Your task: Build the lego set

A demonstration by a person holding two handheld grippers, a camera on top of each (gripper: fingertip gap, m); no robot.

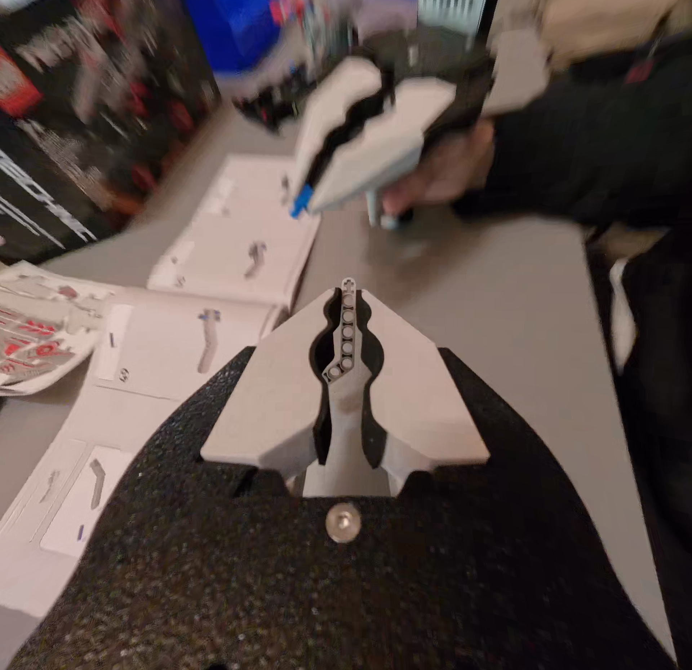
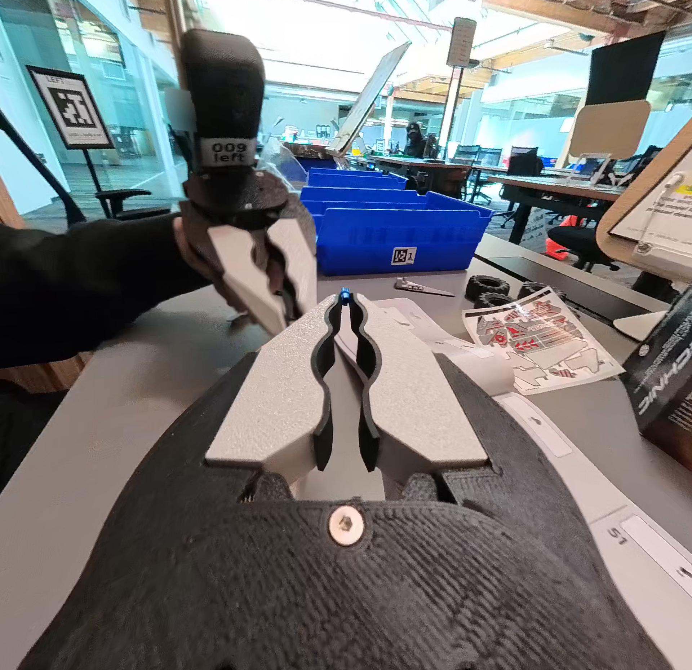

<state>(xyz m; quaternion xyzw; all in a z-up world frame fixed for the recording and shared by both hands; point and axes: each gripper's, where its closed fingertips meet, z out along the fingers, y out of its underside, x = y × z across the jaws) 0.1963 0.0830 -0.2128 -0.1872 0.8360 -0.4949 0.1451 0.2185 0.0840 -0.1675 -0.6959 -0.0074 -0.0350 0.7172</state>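
Nearest the left wrist camera, the left gripper [image 1: 350, 296] has its jaws pinched on a grey bent beam [image 1: 346, 333] with a row of holes, held edge-up so that its cross-holed end pokes out past the fingertips. Farther off and to the right, the right gripper [image 1: 305, 198] is held above the grey table [image 1: 468, 315], its jaws closed on a small blue pin [image 1: 301, 201] at the very tip; the right wrist view shows that pin [image 2: 344, 297] nipped between the tips. An open instruction booklet [image 1: 239, 240] lies on the left. The step in hand looks like fitting the pin into the beam. Next, the two grippers must come together, with the pin lined up square to one hole and pressed in, while the beam is kept from twisting.
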